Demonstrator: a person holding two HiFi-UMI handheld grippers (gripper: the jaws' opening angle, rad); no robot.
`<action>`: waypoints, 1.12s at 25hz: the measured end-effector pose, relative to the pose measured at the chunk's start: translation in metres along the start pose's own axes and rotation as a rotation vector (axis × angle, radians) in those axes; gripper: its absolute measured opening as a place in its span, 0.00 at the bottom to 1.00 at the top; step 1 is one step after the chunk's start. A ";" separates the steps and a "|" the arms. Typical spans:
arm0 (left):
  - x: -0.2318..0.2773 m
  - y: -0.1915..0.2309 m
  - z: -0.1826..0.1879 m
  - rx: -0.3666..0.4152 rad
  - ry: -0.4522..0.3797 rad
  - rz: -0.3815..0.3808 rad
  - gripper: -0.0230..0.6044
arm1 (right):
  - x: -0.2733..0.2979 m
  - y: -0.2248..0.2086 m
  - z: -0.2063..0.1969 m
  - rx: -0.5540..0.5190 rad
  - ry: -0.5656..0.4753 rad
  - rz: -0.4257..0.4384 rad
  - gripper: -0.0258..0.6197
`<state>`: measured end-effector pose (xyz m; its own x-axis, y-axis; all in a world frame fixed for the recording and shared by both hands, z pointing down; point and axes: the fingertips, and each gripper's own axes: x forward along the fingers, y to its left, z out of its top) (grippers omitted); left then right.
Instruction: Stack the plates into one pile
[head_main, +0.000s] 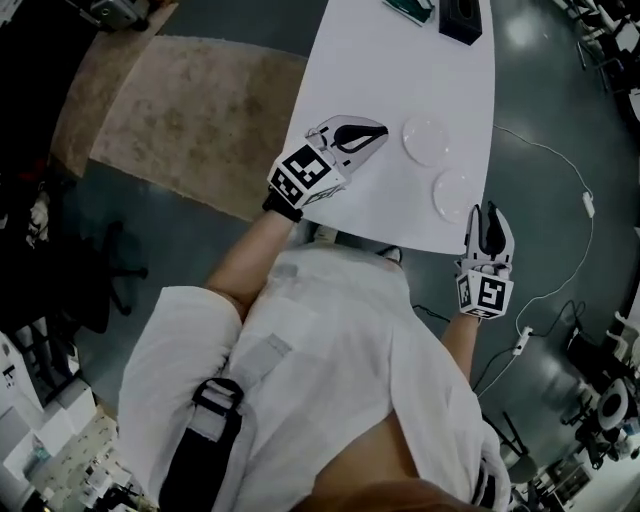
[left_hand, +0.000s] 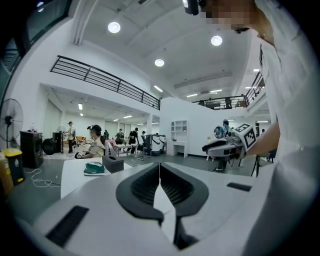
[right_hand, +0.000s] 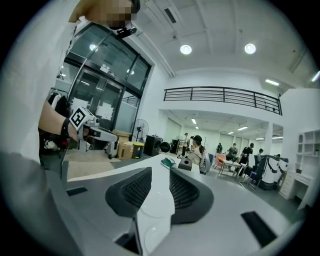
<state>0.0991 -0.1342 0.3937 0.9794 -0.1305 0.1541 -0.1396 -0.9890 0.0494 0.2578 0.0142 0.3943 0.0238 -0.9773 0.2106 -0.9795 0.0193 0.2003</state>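
Plates: two pale round ones lie apart, unstacked, on white table (head_main: 380, 70) near its right edge: far plate (head_main: 427, 140) and near plate (head_main: 455, 193). L gripper (head_main: 372, 133) hovers over table just left of far plate, jaws together, nothing betw. them. R gripper (head_main: 489, 215) is at table's near right corner, just beside near plate, jaws apart, empty. At table's far end: black box (head_main: 460, 20).

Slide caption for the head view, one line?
Two clear plates lie apart on a white table; left gripper shut, right gripper open, both empty.
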 end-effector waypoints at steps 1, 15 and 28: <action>0.006 0.002 -0.002 0.015 0.014 -0.004 0.06 | 0.008 -0.003 -0.005 0.000 0.008 0.012 0.22; 0.086 0.011 -0.059 0.149 0.293 0.025 0.06 | 0.103 -0.029 -0.076 -0.035 0.208 0.314 0.30; 0.095 0.004 -0.096 0.198 0.427 0.008 0.06 | 0.167 0.026 -0.154 -0.088 0.484 0.602 0.38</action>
<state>0.1778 -0.1435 0.5035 0.8251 -0.1389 0.5476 -0.0761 -0.9878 -0.1360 0.2667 -0.1159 0.5820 -0.4024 -0.5924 0.6980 -0.8325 0.5540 -0.0098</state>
